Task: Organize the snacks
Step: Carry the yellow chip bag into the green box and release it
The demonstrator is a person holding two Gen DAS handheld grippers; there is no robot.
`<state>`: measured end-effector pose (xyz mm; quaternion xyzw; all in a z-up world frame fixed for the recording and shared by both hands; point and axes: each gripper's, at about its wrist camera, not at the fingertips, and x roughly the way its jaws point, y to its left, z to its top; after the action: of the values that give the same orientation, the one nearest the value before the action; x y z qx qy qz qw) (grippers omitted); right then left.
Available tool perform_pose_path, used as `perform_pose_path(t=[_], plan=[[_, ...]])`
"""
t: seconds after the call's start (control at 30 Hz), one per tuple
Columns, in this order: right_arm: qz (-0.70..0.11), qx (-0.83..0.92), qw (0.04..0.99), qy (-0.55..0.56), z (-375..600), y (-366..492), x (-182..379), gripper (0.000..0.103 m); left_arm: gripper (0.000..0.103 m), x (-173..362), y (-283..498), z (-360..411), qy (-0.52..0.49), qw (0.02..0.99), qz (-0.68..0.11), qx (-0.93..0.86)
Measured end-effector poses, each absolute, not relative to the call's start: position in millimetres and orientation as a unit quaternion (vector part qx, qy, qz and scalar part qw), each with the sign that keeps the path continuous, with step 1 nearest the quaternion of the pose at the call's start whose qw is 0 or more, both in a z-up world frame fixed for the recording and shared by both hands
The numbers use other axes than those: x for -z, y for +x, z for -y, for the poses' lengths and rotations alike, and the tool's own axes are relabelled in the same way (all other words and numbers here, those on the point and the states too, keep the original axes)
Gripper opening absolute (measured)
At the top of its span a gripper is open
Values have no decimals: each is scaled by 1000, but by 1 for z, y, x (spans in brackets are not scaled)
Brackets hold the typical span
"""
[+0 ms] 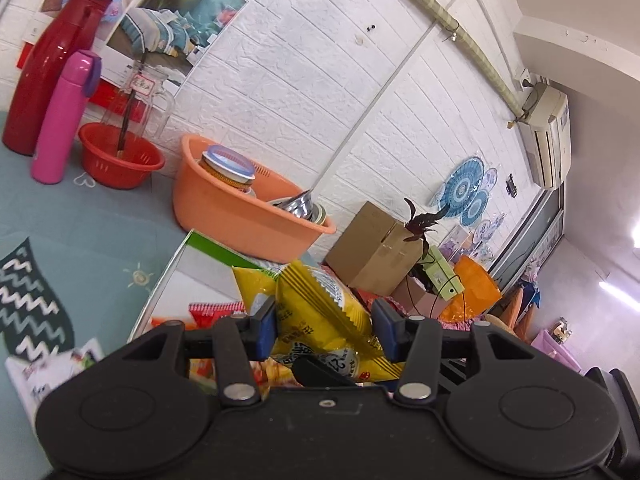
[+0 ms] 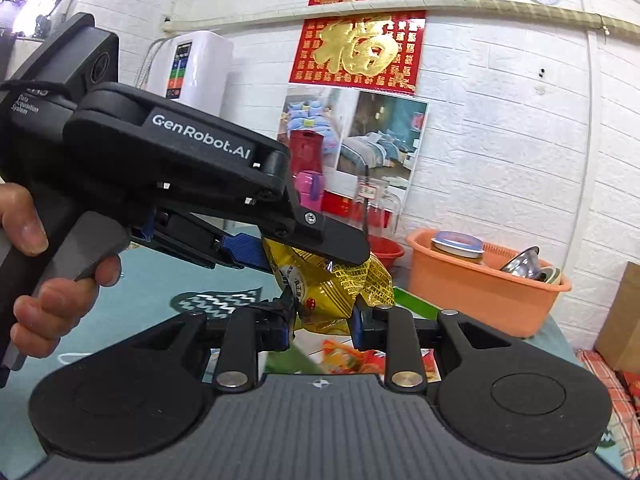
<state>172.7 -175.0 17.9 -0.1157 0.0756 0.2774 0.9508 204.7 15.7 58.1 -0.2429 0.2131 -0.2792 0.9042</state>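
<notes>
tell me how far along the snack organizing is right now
Nothing shows as clearly put away yet. In hand: the yellow snack bag is pinched by both the left gripper and the right gripper, lifted above the box. Left: placing it, plus the red snack packets lying below.

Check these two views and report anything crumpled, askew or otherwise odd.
The yellow snack bag is held off the table by both the left gripper and right gripper, its foil visibly crumpled. Nothing looks spilled.
</notes>
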Motion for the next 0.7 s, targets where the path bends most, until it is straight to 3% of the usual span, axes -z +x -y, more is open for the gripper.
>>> perform_pose_path(t=[0.37, 0.4, 0.5, 0.6, 0.67, 0.7], plan=[[-86, -253, 948, -171, 176, 245, -9, 44, 67, -35, 291, -13, -251, 898, -219, 287], [-91, -246, 949, -177, 174, 252, -6, 44, 72, -32, 296, -12, -245, 899, -223, 286], [-127, -232, 942, -204, 165, 269, 3, 45, 103, -22, 304, -11, -219, 905, -246, 270], [-172, -198, 933, -246, 158, 275, 12, 62, 103, -19, 294, -17, -215, 911, -252, 246], [-164, -178, 938, -247, 163, 270, 13, 92, 103, -22, 286, -24, -222, 911, -244, 248], [-162, -173, 942, -239, 166, 267, 12, 98, 103, -24, 282, -27, -226, 911, -243, 244]])
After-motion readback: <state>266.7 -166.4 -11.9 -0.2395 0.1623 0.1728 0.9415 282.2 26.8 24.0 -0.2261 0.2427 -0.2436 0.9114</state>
